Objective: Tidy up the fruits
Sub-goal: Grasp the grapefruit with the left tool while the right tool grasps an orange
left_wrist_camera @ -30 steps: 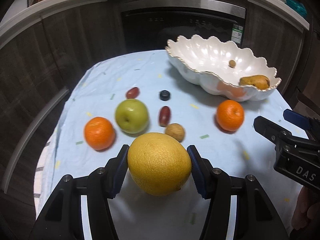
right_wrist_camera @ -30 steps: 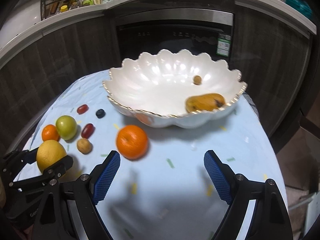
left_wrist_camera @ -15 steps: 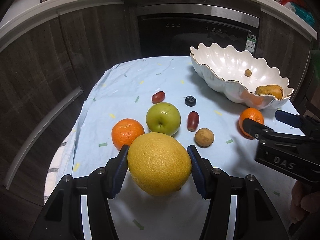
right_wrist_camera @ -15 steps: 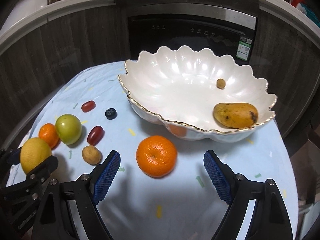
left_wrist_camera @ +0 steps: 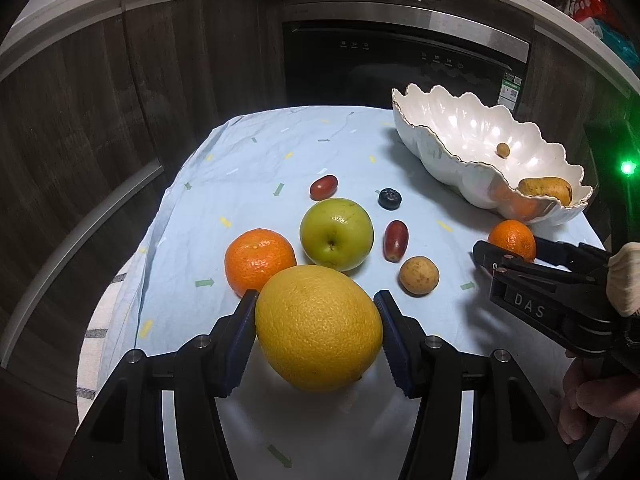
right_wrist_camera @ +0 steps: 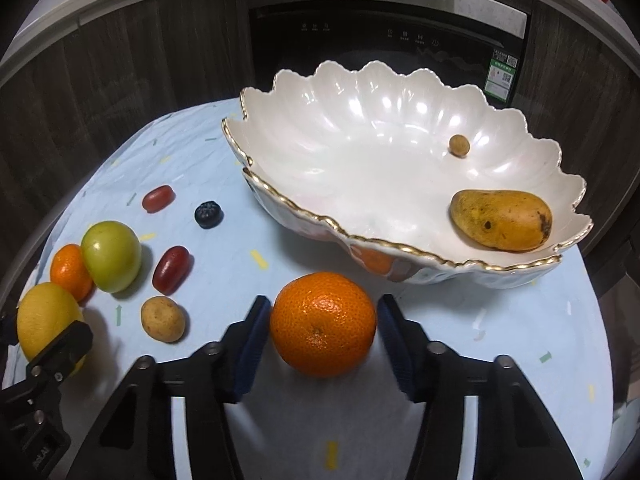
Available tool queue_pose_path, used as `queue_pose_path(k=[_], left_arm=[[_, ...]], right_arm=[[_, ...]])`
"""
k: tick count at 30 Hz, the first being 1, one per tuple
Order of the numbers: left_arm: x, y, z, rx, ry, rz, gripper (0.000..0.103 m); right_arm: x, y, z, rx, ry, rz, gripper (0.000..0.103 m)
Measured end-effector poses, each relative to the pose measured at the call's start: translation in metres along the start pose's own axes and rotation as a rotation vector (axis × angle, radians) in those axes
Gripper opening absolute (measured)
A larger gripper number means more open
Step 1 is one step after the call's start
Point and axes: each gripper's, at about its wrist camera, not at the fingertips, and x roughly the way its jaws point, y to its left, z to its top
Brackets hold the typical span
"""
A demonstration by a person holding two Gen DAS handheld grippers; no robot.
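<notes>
1. Left gripper [left_wrist_camera: 318, 330] clamped on yellow grapefruit [left_wrist_camera: 319, 328], at table's [left_wrist_camera: 256, 160] near-left edge.
2. Right gripper [right_wrist_camera: 322, 334] straddles an orange [right_wrist_camera: 323, 324] before the white bowl [right_wrist_camera: 360, 152]; pad contact unclear.
3. Mango [right_wrist_camera: 502, 220] lies in the bowl.

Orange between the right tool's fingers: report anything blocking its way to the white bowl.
Nothing visible does. The orange sits just before the white bowl; only bare cloth and the bowl's raised gold rim lie between.

My table [left_wrist_camera: 256, 160], under its pale blue cloth [left_wrist_camera: 280, 136], carries the white bowl [right_wrist_camera: 360, 152] upper right; apple [left_wrist_camera: 337, 233], oranges and small fruit sit centre-left.
</notes>
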Motion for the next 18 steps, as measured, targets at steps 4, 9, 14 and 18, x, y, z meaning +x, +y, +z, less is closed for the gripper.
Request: queue_pose_path(k=[4,9,14,18], left_arm=[[-0.001,0.000,0.000,0.001,-0.005,0.001,0.057],[-0.003,-0.001,0.001,0.005,-0.009,0.001,0.057],[-0.009,-0.004,0.002,0.015,-0.020,-0.001,0.057],[-0.015,-0.007,0.005,0.020,-0.030,-0.005,0.057]], right_arm=[[-0.001,0.000,-0.001,0.006,-0.002,0.000,0.048],[-0.006,-0.002,-0.003,0.013,-0.004,-0.001,0.048],[-0.017,-0.005,-0.004,0.018,-0.012,-0.002,0.047],[-0.028,-0.008,-0.005,0.025,-0.023,0.001,0.047]])
